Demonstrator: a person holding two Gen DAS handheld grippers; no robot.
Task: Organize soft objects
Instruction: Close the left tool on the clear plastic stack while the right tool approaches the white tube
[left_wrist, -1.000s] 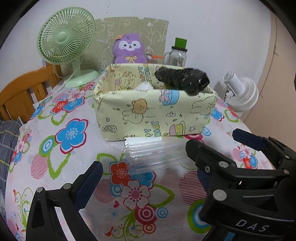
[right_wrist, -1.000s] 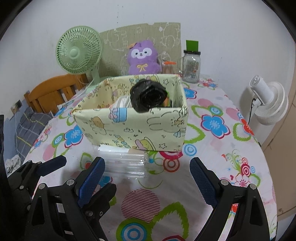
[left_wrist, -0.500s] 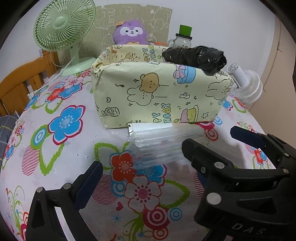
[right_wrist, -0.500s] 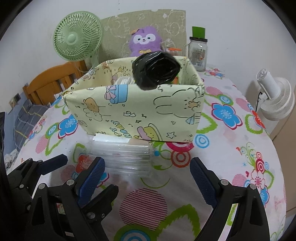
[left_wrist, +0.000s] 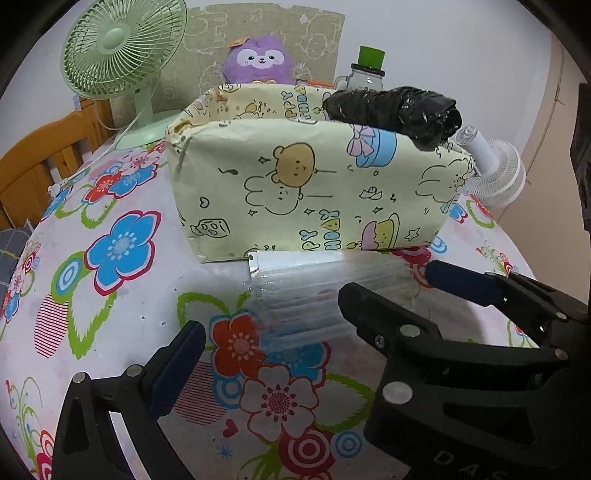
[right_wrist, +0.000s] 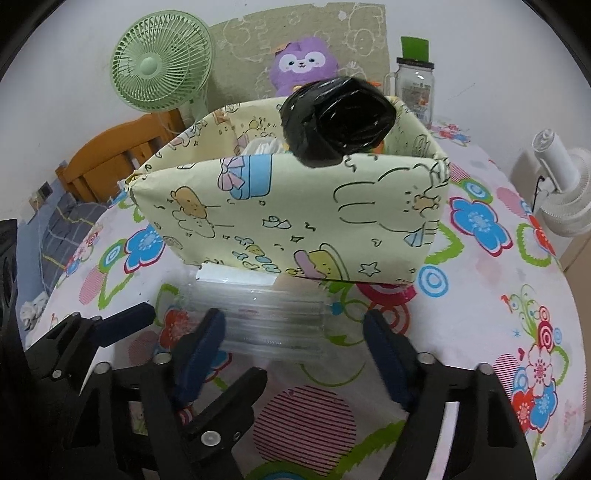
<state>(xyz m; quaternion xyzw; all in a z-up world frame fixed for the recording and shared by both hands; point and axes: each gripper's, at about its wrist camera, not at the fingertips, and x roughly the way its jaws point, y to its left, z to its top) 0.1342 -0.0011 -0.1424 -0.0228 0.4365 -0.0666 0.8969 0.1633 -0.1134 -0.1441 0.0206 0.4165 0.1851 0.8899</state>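
A clear air-cushion packet (left_wrist: 314, 295) lies flat on the flowered tablecloth just in front of a yellow cartoon-print fabric box (left_wrist: 314, 192). It also shows in the right wrist view (right_wrist: 266, 314). A black plastic roll (left_wrist: 395, 110) sticks out over the box rim (right_wrist: 336, 118). My left gripper (left_wrist: 269, 328) is open, low over the packet's near edge. My right gripper (right_wrist: 295, 332) is open, its fingers on either side of the packet's near part. Neither holds anything.
A purple plush (left_wrist: 258, 59), a green fan (left_wrist: 118, 55), a glass jar with green lid (left_wrist: 365, 70) and a white fan (left_wrist: 491, 170) stand behind and beside the box. A wooden chair (left_wrist: 40, 158) is at the left table edge.
Both grippers have moved forward and down toward the packet and box. The box looms larger. Both stay open and empty.
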